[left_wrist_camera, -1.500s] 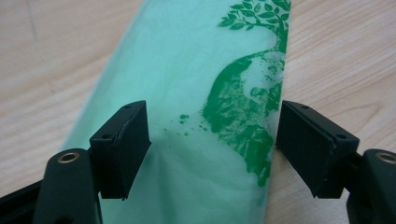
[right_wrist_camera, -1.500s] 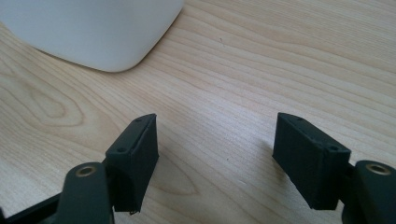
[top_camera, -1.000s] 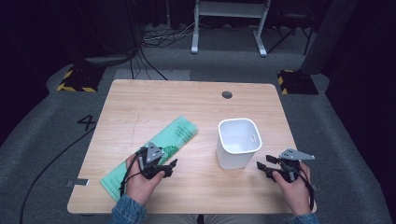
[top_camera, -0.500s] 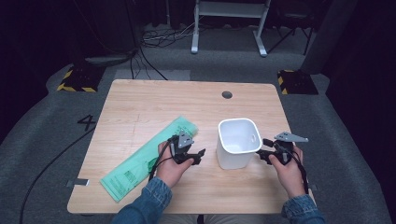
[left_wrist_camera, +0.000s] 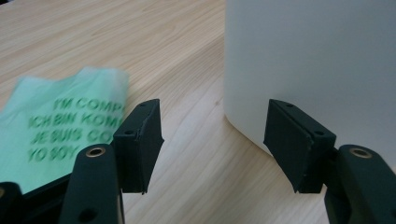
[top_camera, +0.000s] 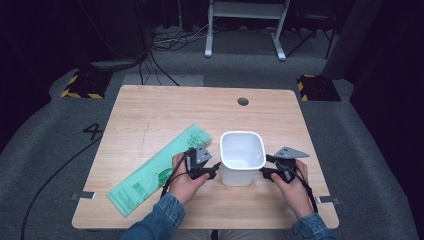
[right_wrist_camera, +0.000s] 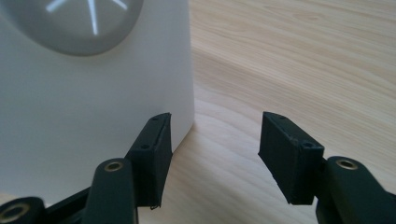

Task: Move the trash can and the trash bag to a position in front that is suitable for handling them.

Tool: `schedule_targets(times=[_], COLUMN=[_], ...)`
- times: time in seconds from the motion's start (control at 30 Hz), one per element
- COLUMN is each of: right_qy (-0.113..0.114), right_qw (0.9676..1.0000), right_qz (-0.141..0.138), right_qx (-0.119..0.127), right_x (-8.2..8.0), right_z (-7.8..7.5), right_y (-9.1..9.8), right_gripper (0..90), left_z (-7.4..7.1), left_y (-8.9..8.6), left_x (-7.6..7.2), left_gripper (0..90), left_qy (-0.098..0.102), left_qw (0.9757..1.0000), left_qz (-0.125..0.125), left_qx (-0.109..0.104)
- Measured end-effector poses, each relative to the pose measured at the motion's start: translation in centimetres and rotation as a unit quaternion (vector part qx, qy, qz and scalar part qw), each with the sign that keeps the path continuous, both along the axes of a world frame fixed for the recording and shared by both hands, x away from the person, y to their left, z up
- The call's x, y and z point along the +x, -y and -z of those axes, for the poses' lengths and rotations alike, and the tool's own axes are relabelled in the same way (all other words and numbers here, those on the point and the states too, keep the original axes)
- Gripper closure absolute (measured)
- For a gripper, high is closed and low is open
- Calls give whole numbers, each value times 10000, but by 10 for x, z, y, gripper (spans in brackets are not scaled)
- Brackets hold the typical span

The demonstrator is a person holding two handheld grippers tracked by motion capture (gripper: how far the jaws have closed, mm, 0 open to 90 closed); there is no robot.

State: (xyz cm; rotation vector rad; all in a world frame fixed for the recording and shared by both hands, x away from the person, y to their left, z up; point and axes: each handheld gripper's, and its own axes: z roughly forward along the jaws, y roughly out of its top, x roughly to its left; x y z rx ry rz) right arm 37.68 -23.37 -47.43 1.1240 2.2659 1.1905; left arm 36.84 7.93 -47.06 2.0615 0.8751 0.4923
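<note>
- the white bin (top_camera: 242, 157) stands upright near the table's (top_camera: 150, 115) front edge, the green bag (top_camera: 155, 170) flat just beside it on the left.
- left gripper (top_camera: 209, 169) and right gripper (top_camera: 269, 169) flank its walls; both have just been closing, jaws still apart, nothing between them.
- it looks light, stiff and smooth, so probably slippery; pinching the rim seems safest.
</note>
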Motion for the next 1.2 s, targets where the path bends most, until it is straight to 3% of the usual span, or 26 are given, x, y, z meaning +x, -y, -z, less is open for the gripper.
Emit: schedule_targets(times=[0.17,0.37,0.5,0.67,0.77,0.87,1.03,1.2], right_qy=[-27,-57,-199,-214,-350,-550,-171,-151], right_qw=[9993,9983,9969,9959,9968,9961,9973,9977], right_qz=[-371,-575,-760,-881,-691,-611,-502,-380], right_qx=[48,15,69,72,-188,-319,-506,-533], right_x=[-15,-24,-33,-37,-39,-40,-40,-41], right_z=[0,0,1,4,15,23,31,31], right_y=[-25,-42,-53,-58,-47,-40,-31,-34], right_gripper=[433,425,385,319,325,317,250,243], left_z=[-4,-7,-5,-4,-6,-8,-7,-6], left_y=[-25,-41,-55,-71,-88,-94,-101,-101], left_x=[-18,-36,-47,-49,-41,-35,-13,1], left_gripper=[377,374,337,263,254,244,232,227], left_qy=[5,45,69,18,22,-2,-159,-204], left_qw=[9998,9992,9990,9993,9990,9989,9988,9991], left_qz=[-102,-124,-164,-181,-347,-374,-324,7], left_qx=[165,376,408,315,265,266,321,374])
